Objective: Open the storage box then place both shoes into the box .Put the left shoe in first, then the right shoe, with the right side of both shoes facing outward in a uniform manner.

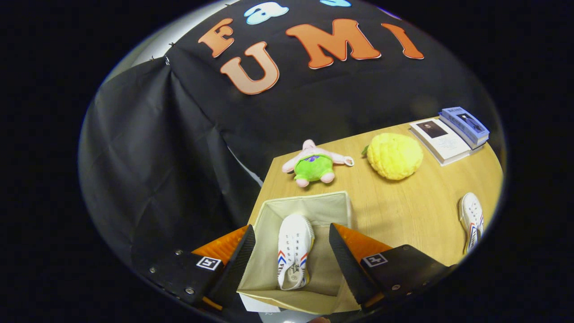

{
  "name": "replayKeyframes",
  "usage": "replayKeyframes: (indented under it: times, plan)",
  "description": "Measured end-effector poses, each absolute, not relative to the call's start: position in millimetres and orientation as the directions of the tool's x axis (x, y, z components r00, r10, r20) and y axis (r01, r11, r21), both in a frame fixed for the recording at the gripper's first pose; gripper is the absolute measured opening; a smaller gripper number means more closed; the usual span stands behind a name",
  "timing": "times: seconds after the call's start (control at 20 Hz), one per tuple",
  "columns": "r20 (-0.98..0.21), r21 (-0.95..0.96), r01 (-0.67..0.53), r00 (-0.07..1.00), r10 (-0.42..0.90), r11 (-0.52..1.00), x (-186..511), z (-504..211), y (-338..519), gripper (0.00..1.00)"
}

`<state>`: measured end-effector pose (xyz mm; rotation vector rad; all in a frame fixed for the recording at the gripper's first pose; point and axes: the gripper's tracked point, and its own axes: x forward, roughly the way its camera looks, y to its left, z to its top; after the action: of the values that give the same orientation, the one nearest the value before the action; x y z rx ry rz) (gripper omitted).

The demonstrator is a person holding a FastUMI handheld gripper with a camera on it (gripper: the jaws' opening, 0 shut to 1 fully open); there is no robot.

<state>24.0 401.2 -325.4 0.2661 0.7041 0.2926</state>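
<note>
An open beige fabric storage box (pixel 332 207) stands on the wooden table, right below my fingers. Inside it lies a white canvas shoe (pixel 293 251) with red and blue stripes, toe pointing away from me. My gripper (pixel 291 251) hovers above the box, open, its fingers spread wide on either side of the shoe without touching it. A second white shoe (pixel 471 220) of the same kind lies on the table far off to the right of the box.
Beyond the box sit a pink and green plush toy (pixel 314 165) and a yellow plush pineapple (pixel 394 155). Two books (pixel 453 134) lie at the table's far right corner. The wooden table (pixel 403 206) ends just left of the box, against black cloth.
</note>
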Motion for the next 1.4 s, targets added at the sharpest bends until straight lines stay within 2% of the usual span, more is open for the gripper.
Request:
replayKeyframes:
  times: [0.2, 0.5, 0.8, 1.0, 1.4]
  plan:
    - [-0.591, 0.346, -0.083, 0.754, 0.286, 0.935, 31.0, -319.2, 334.1, 0.98]
    - [-0.602, 0.238, 0.032, 0.789, 0.122, 0.971, 35.2, -334.1, 201.7, 0.98]
    - [-0.667, 0.092, 0.178, 0.742, -0.072, 0.980, 19.5, -384.1, 65.1, 0.99]
    - [-0.696, 0.088, 0.233, 0.710, -0.108, 0.968, 5.8, -408.3, 17.2, 0.99]
    - [-0.773, 0.013, 0.225, 0.620, -0.132, 0.974, -31.8, -453.4, -46.7, 0.96]
